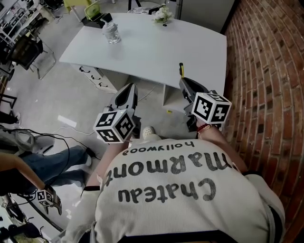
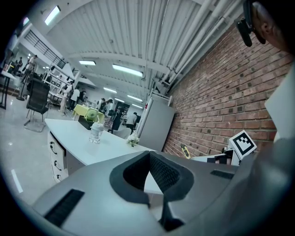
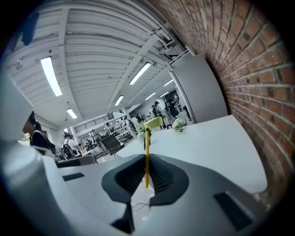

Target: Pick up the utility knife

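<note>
You've got two grippers: left gripper (image 1: 129,89) and right gripper (image 1: 184,81). One utility knife (image 3: 147,159), yellow. One table (image 1: 156,50), white. On it, one bottle (image 1: 111,32) and one bunch of flowers (image 1: 163,14). Three marker cubes in the head view: one on each of your grippers, plus a third cube (image 1: 46,197) at lower left. One brick wall (image 1: 270,71). One black chair (image 2: 37,97).

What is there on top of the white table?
A clear bottle and a small bunch of white flowers stand on the table. The right gripper, holding the yellow utility knife, covers a bit of its near edge.
</note>
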A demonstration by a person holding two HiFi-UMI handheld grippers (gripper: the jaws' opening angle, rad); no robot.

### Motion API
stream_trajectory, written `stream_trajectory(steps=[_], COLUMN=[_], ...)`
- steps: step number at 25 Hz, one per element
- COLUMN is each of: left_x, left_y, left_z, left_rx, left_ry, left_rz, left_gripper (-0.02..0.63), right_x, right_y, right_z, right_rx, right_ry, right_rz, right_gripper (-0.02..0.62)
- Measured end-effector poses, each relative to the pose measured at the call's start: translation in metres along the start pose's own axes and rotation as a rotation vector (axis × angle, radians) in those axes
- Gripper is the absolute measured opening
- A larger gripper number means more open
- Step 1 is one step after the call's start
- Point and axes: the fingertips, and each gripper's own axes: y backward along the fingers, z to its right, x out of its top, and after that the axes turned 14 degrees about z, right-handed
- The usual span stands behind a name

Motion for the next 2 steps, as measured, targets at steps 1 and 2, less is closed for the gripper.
stream_trajectory(steps=[1, 2], left_x=[0.0, -0.0001], left_y=[0.0011, 0.0022], left_z=[-0.0018, -0.0037], left_rx=[0.002, 0.005], left_ry=[0.0, 0.001], left_rz=[-0.001, -0.001], left_gripper=[0.002, 0.002], right_x=[-0.0012, -0.0025], right_y=[-0.0007, -0.0014], right_z=[-0.0013, -0.0026], right_rx=[0.001, 0.002], right_ry=[0.001, 0.001], right_rz=[-0.002, -0.004], right_gripper=[0.029, 0.029])
